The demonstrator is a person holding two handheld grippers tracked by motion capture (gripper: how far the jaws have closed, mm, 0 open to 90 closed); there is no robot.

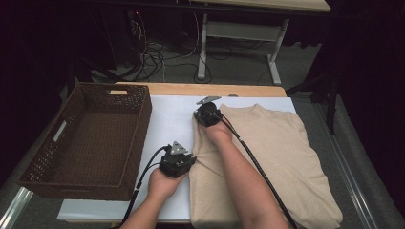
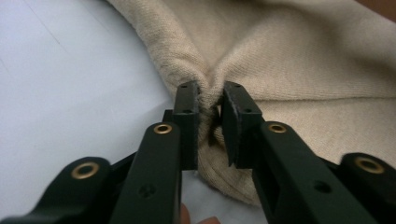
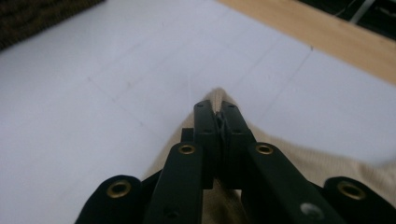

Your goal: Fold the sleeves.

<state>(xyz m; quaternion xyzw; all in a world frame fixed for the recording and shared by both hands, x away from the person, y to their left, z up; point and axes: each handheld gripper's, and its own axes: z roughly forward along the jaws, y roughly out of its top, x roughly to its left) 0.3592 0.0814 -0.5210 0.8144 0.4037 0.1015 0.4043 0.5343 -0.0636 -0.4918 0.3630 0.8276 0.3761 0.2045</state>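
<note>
A beige knit sweater (image 1: 277, 152) lies folded on the white sheet (image 1: 167, 124), on the right half of the table. My left gripper (image 1: 191, 161) is at the sweater's left edge, about halfway down. In the left gripper view its jaws (image 2: 210, 100) are shut on a bunched fold of the sweater (image 2: 289, 56). My right gripper (image 1: 200, 115) is at the sweater's far left corner. In the right gripper view it (image 3: 218, 112) is shut on the tip of the sweater (image 3: 327, 163), with a sliver of cloth between the pads.
An empty brown wicker basket (image 1: 57, 129) stands at the left, partly over the table's edge. The wooden table edge (image 1: 200, 89) runs along the back. Cables and a desk frame (image 1: 274, 62) are on the floor beyond.
</note>
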